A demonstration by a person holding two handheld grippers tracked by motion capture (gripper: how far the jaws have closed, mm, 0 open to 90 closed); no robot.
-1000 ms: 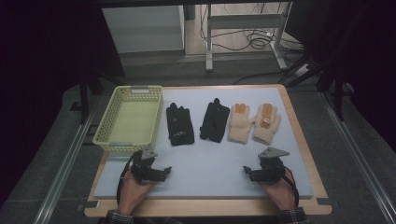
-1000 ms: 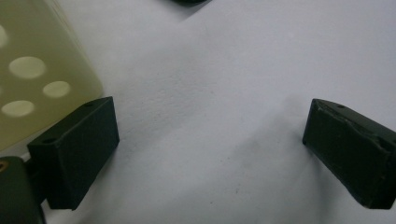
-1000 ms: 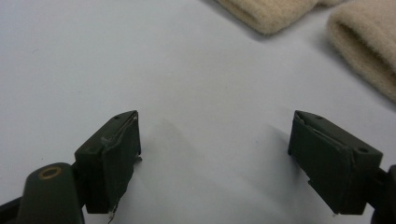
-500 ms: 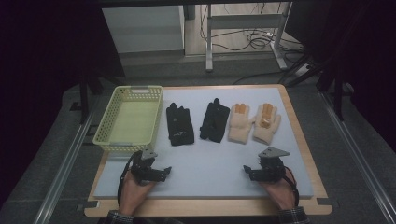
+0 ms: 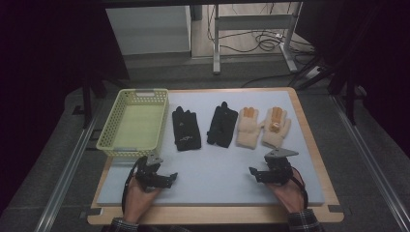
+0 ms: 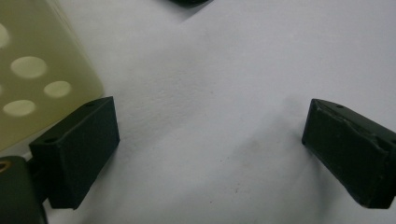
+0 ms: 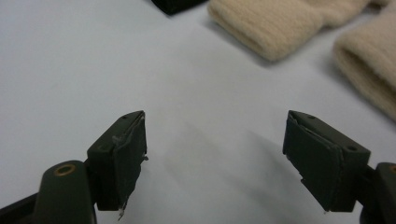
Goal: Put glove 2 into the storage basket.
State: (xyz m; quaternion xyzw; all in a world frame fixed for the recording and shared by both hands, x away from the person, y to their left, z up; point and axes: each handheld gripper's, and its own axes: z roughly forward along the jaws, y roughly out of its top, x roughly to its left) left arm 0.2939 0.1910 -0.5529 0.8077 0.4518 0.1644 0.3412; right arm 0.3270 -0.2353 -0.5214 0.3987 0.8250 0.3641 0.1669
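Resting on the pale mat (image 5: 212, 179) that covers the wooden bench (image 5: 316, 159), two hand-held grippers sit near the bench's front edge, well apart from each other. A left hand (image 5: 138, 195) holds the left gripper (image 5: 170, 178) close to the front left corner, just in front of a yellow-green basket (image 5: 133, 124) that stands at the left edge of the bench. Its jaws stand wide apart with nothing between them; the left gripper view shows bare mat between them and the basket's perforated wall (image 6: 32, 79) beside one jaw. A right hand (image 5: 288, 193) holds the right gripper (image 5: 254, 173) near the front right corner. Its jaws have just been closing a little, yet they are still set wide apart with only bare mat between them.

Four gloves lie in a row across the middle of the bench, fingers pointing toward the back edge. From left to right: a black glove (image 5: 186, 128) just beside the basket, a second black glove (image 5: 222, 124), then a cream glove (image 5: 247, 126) and a second cream glove (image 5: 275, 126), both with orange fingertips. The two cream gloves touch at their sides. In the right gripper view, the ribbed cuffs of the cream gloves (image 7: 280, 25) lie beyond the open jaws, not touched by them. Neither gripper touches any glove or the basket
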